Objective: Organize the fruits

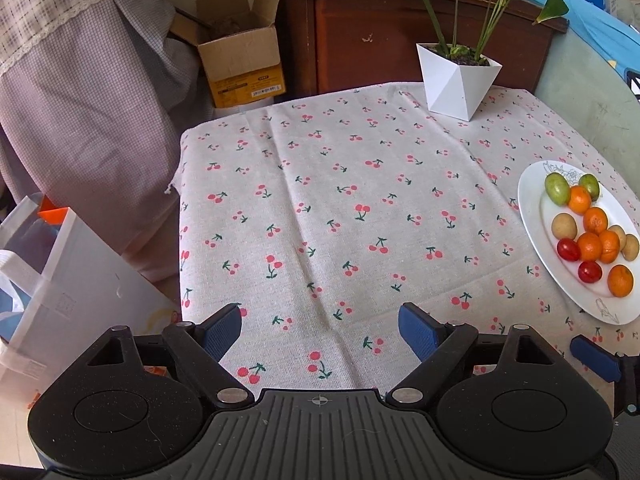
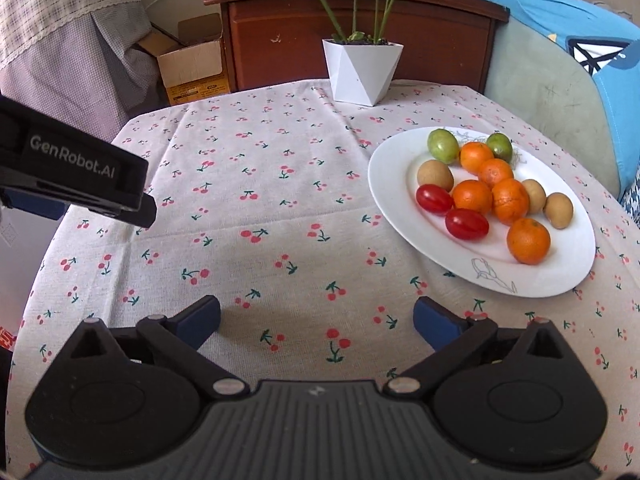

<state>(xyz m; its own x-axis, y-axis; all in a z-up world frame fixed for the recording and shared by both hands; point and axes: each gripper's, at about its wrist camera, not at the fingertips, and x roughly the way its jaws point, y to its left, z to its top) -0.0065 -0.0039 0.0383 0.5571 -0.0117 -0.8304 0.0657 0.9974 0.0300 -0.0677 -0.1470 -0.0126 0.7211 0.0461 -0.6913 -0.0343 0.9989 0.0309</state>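
A white oval plate [image 2: 392, 200] lies on the right of a cherry-print tablecloth [image 2: 260, 200]. It holds several oranges [image 2: 528, 241], two red tomatoes [image 2: 467, 223], two green fruits [image 2: 443, 145] and three brown fruits [image 2: 435, 175]. The plate also shows in the left wrist view [image 1: 530, 216] at the right edge. My right gripper [image 2: 316, 320] is open and empty, low over the cloth, left of and nearer than the plate. My left gripper [image 1: 320, 330] is open and empty over the cloth's near left part; its body shows in the right wrist view [image 2: 80, 168].
A white faceted planter [image 2: 362, 72] with a green plant stands at the table's far edge. Behind it is a wooden cabinet [image 2: 360, 32] and a cardboard box [image 2: 192, 64]. A cushioned seat with blue cloth [image 2: 560, 60] is at the right. A white bag [image 1: 60, 280] stands left of the table.
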